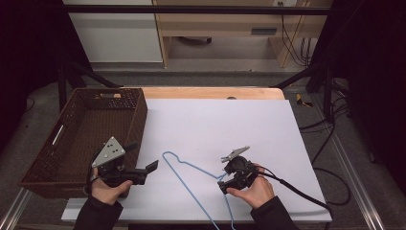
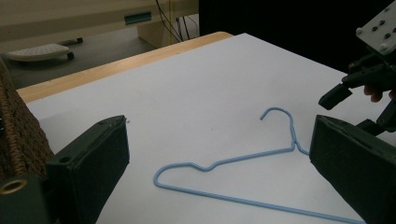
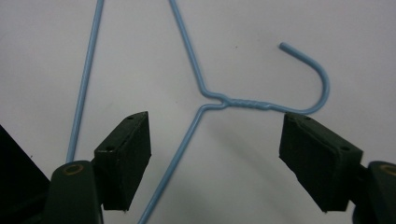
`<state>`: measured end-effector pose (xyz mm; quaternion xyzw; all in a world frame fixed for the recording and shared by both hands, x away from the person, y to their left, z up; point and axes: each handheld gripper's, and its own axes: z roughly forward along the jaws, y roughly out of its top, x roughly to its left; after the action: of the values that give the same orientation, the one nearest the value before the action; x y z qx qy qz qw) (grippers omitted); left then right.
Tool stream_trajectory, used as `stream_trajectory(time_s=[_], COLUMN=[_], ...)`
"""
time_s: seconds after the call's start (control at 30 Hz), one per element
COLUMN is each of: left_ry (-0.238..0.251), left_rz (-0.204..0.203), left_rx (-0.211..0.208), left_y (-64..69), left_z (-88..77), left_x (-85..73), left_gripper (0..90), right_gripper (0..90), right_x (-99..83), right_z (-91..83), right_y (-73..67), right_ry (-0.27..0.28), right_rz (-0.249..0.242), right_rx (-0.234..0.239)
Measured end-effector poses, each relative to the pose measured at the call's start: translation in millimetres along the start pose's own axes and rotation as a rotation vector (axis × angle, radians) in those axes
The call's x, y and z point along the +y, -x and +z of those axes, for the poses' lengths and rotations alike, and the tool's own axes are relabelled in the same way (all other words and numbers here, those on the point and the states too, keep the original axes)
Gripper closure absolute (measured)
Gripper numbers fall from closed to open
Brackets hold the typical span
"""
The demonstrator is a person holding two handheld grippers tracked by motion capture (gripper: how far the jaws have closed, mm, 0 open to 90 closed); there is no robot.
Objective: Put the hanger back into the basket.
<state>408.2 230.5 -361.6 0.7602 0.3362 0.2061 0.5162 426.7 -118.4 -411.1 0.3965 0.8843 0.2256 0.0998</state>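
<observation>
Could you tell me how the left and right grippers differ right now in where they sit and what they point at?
The left gripper sits beside the wicker basket, apart from the blue hanger; the right gripper hovers right over the hanger's twisted neck. The left aims sideways across the table; the right points down. Both are open and empty.

One blue wire hanger (image 1: 194, 178) is seen on one white sheet (image 1: 230, 129). One brown wicker basket (image 1: 45, 158) is counted, and two grippers, left (image 1: 152, 166) and right (image 1: 223, 184), are held.
</observation>
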Motion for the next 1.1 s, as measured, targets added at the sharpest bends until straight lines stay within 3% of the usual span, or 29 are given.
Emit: stream_trajectory(time_s=[0.47, 0.6, 0.83, 1.1], left_ry=[-0.017, -0.019, -0.025, -0.026], left_rz=[0.004, 0.004, 0.005, 0.003], left_rx=[-0.007, -0.007, -0.007, -0.007], left_y=[2.1, 2.2, 3.2, 2.8], left_z=[5.1, 5.7, 7.3, 7.8], left_x=[-2.4, -2.7, -3.5, -3.9], left_gripper=[5.1, 5.2, 5.5, 5.7], right_gripper=[49.5, 56.5, 64.5, 71.9], right_x=[-5.3, -5.5, -7.4, -6.8], right_z=[33.6, 36.8, 42.4, 42.3], right_y=[-11.2, -12.5, -13.6, -13.0], right_ry=[-0.109, -0.118, -0.128, -0.134], right_rz=[-0.021, -0.018, -0.041, -0.026], right_rx=[0.029, 0.052, 0.041, 0.021])
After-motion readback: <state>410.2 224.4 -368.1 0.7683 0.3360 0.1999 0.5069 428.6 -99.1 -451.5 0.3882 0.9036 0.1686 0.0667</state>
